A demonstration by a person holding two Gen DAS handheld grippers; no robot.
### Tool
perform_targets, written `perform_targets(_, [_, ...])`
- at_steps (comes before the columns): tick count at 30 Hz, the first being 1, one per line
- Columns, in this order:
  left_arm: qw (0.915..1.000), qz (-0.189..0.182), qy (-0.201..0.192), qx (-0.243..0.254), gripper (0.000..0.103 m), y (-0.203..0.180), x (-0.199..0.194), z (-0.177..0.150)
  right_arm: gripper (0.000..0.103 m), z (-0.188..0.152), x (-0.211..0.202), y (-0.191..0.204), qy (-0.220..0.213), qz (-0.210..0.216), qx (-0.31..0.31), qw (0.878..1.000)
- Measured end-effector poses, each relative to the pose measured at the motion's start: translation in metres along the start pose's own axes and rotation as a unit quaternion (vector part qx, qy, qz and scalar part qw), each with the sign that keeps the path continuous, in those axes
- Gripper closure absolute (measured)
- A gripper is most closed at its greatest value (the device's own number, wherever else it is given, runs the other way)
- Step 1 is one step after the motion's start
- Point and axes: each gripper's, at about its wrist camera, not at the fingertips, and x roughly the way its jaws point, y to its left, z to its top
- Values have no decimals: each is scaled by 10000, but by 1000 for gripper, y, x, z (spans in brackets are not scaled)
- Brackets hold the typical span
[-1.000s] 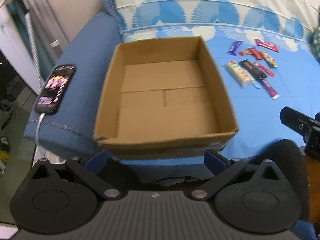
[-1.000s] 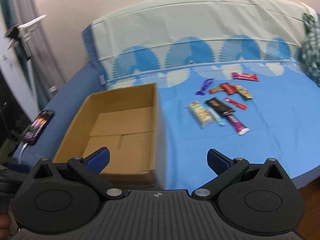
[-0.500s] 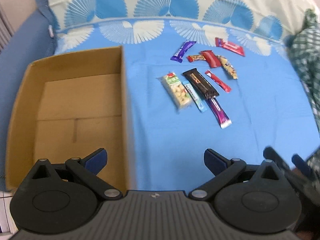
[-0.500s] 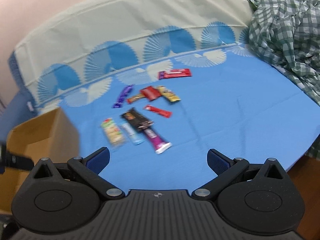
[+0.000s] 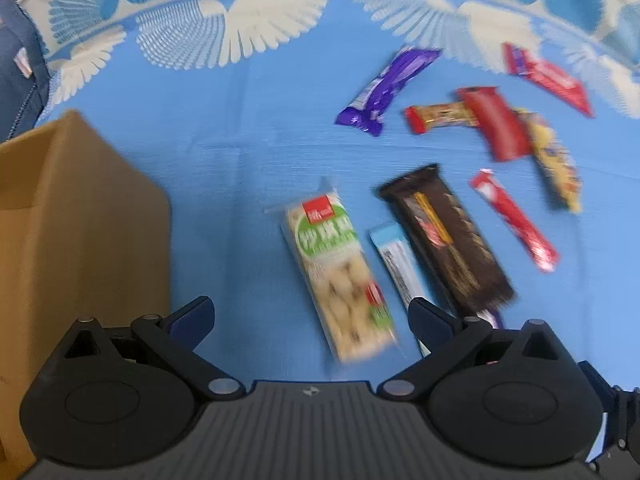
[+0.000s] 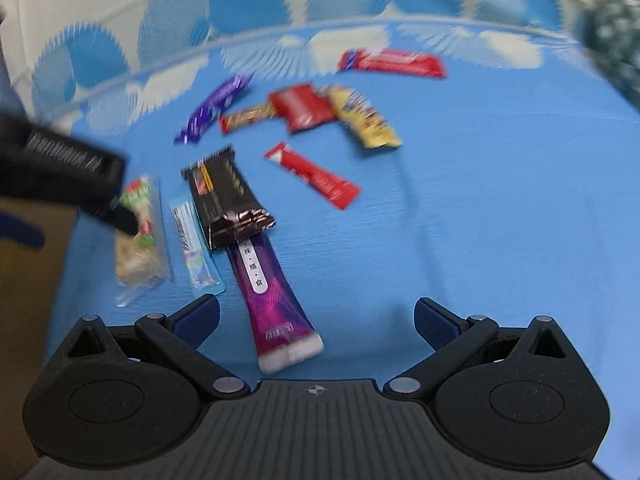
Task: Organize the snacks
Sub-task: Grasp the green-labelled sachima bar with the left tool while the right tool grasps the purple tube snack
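Left wrist view: my left gripper (image 5: 310, 318) has its fingers apart over the clear-wrapped green-labelled cracker pack (image 5: 340, 276); right gripper (image 6: 316, 316), fingers apart, holds the magenta foil stick (image 6: 270, 296) between its fingertips, untouched.

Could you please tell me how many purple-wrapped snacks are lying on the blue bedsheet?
2: a violet chocolate bar at the far left of the pile, and a magenta-purple stick pack nearest the open right gripper.

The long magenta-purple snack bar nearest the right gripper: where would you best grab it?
Probably across its narrow width near the middle of the long magenta-purple snack bar, coming straight down from above. It lies flat on the blue bedsheet, its far end tucked under the dark brown wrapper, so pinch the free half.
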Motion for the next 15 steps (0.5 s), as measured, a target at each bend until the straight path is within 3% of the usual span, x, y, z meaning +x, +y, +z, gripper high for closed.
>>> perform_targets(4, [9994,192,271,-42,0,7,36,8,0,2,26,14,-320,-277,-716,9965])
perform_targets(8, [9978,-352,288,-492,0,32,49,3,0,4,33,8,-581,-136,-714,9957])
perform_targets(15, [9985,-327,223,-370,1,32,48,3,1,3,34,8,-713,-131,-788,9943])
